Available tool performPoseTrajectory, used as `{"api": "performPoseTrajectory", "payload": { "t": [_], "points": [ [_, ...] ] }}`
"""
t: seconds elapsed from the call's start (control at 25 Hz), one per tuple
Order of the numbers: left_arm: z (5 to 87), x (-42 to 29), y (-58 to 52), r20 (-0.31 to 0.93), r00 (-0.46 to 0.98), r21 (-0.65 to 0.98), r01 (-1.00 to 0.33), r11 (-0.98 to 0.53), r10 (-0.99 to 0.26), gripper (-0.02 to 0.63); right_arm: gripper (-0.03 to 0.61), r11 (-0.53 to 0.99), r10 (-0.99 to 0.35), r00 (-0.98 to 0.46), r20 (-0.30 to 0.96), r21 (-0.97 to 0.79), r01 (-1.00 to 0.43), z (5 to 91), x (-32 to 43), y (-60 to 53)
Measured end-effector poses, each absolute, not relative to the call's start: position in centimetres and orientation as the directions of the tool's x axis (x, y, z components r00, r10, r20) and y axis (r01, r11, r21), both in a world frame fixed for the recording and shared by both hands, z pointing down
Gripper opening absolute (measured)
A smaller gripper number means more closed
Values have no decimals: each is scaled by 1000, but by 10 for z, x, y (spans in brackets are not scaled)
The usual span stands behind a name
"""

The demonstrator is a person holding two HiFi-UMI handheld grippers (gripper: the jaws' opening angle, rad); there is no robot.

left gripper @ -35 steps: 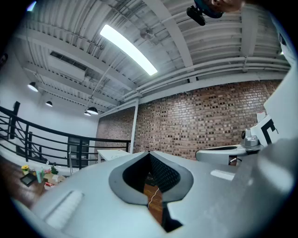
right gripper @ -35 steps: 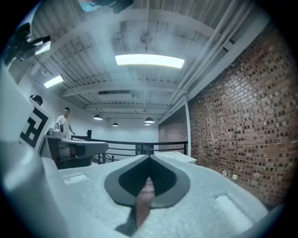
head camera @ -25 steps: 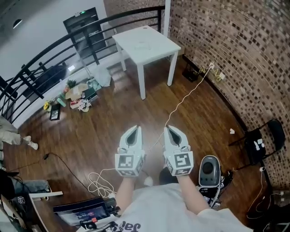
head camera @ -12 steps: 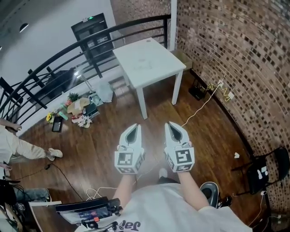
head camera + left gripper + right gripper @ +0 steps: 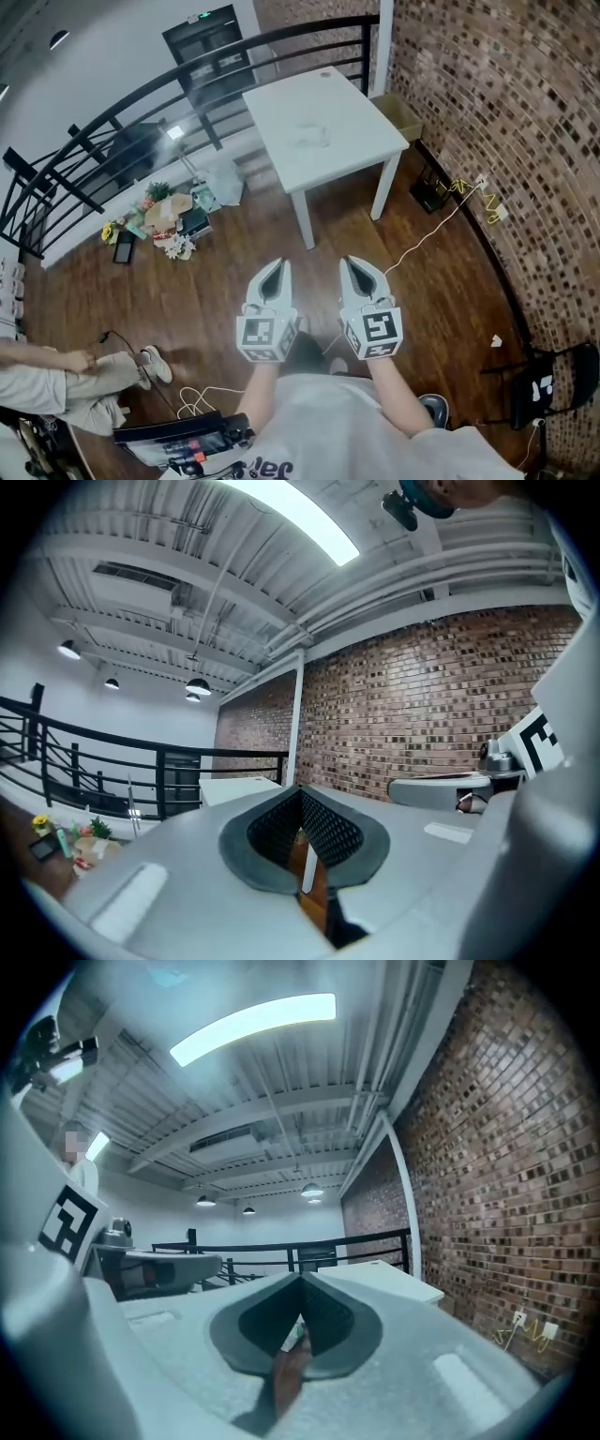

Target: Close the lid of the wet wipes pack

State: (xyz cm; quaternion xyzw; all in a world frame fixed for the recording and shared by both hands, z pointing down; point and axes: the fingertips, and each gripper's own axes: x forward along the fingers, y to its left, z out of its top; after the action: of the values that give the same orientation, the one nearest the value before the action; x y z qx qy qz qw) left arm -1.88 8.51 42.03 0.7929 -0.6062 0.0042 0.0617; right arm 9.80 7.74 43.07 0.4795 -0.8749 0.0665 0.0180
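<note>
A white square table (image 5: 352,141) stands ahead by the brick wall, several steps away. On its top lies a faint pale thing (image 5: 314,137), too small to identify; I cannot make out a wet wipes pack. My left gripper (image 5: 277,266) and right gripper (image 5: 349,263) are held side by side at waist height over the wooden floor, well short of the table. Both are shut with nothing between the fingers. In the left gripper view the left gripper (image 5: 300,791) has its tips meeting, and so does the right gripper (image 5: 302,1281) in the right gripper view.
A black railing (image 5: 141,98) curves along the left and back. Flowers and small clutter (image 5: 159,216) lie on the floor by it. A white cable (image 5: 427,234) runs across the floor to the brick wall (image 5: 506,103). A seated person's legs (image 5: 84,370) are at lower left, and a black chair (image 5: 553,375) at right.
The whole view has moved forward: the table now sits nearer and more central. The person's legs have come in at lower left. Both grippers stay shut and keep their place.
</note>
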Motion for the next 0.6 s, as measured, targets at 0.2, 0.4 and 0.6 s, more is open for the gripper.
{"api": "performPoseTrajectory", "payload": {
  "t": [0.2,0.4,0.6],
  "points": [
    [445,-25,-12,84,285,117,-954,-275,-955,15,-11,531,-835,-537,117,-78,-844,452,84,-9],
    [442,-52,-142,56,326,141,-938,-316,-944,15,-11,495,-861,-496,112,-39,-868,450,64,-145],
    [415,-93,-256,30,365,108,-927,-360,-931,15,-11,509,-852,-513,105,-58,-859,430,21,-252]
  ]
}}
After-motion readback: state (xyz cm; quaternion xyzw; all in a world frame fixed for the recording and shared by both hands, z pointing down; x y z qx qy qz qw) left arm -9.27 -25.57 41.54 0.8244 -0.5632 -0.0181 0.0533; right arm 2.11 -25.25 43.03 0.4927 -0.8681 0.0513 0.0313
